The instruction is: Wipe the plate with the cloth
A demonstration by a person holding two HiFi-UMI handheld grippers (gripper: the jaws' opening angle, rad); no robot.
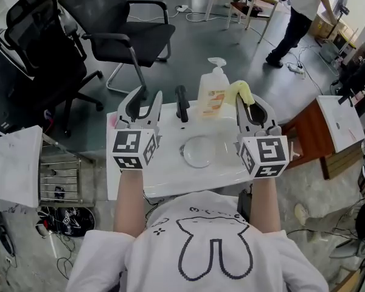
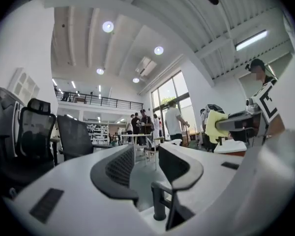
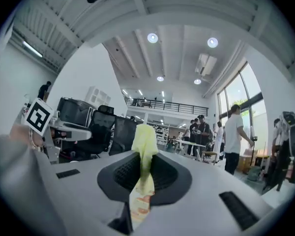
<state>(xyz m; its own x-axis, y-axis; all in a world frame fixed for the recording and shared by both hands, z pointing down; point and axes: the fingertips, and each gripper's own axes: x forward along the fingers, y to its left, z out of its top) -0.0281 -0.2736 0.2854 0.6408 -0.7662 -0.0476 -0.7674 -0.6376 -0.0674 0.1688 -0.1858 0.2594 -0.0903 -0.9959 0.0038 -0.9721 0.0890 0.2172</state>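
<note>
A clear glass plate (image 1: 199, 151) lies on the white table (image 1: 170, 184) in the head view, between my two grippers. Both grippers are raised above the table and point level, away from me. My left gripper (image 1: 147, 100) (image 2: 146, 154) is left of the plate, its jaws apart with nothing between them. My right gripper (image 1: 247, 106) (image 3: 145, 165) is right of the plate and is shut on a yellow cloth (image 1: 241, 91) (image 3: 144, 140), which sticks up past the jaw tips. The cloth (image 2: 215, 127) also shows in the left gripper view, off to the right.
A pump soap bottle (image 1: 213, 93) and a black handle-like object (image 1: 182, 102) stand at the table's far edge. Black office chairs (image 1: 125, 32) are beyond on the left, a wire rack (image 1: 61, 178) at the left, a wooden side table (image 1: 328, 132) on the right. A person (image 1: 301, 14) stands far back.
</note>
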